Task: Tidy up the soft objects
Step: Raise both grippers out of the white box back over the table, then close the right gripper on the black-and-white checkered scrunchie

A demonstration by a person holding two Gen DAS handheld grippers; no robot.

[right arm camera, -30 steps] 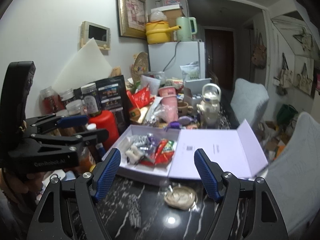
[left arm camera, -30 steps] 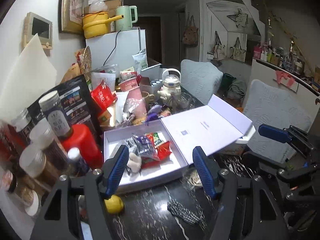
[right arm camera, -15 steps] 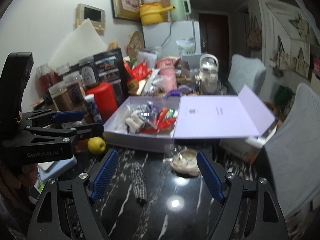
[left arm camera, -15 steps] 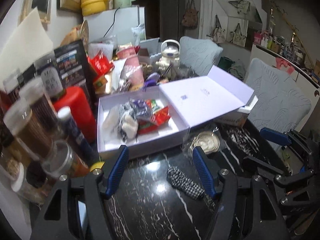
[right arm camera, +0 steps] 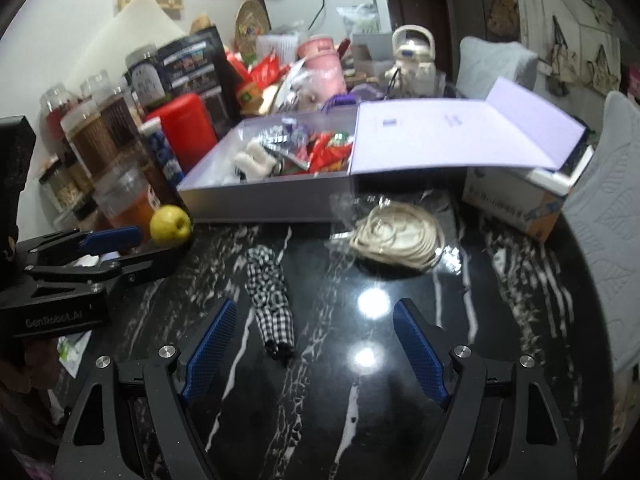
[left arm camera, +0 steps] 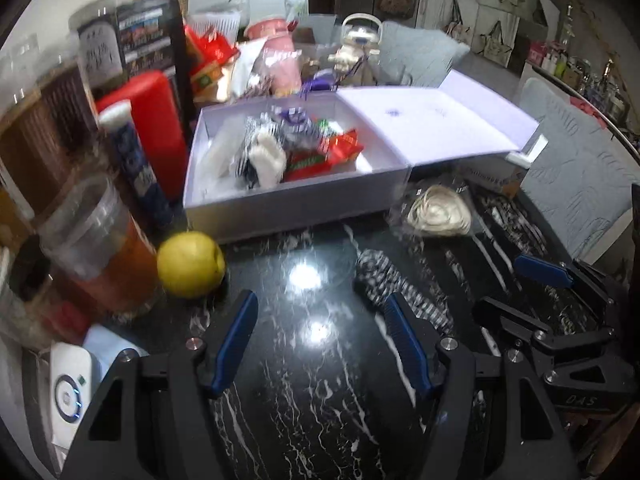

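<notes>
A black-and-white checked fabric piece [left arm camera: 394, 282] [right arm camera: 269, 294] lies on the black marble table [left arm camera: 320, 392] [right arm camera: 500, 320]. Beyond it sits a bagged cream coil [left arm camera: 438, 211] [right arm camera: 396, 232]. An open lilac box [left arm camera: 296, 196] [right arm camera: 260, 198] holds a white plush item [left arm camera: 267, 156] [right arm camera: 253, 160] and snack packets. My left gripper [left arm camera: 322, 304] is open just above the table, its right finger over the checked fabric's near end. My right gripper [right arm camera: 312, 314] is open, with the fabric's near end between its fingers, untouched.
A yellow apple [left arm camera: 190, 264] [right arm camera: 170, 226] rests left of the box, beside jars [left arm camera: 96, 240] and a red container [left arm camera: 150, 124]. A cardboard carton [right arm camera: 516, 200] props the box lid at right. Grey chairs [left arm camera: 576, 184] stand beyond the table edge.
Both grippers have sunk toward the table and tilted downward. The checked fabric and the coil now lie much closer, and the box has slid up in both views.
</notes>
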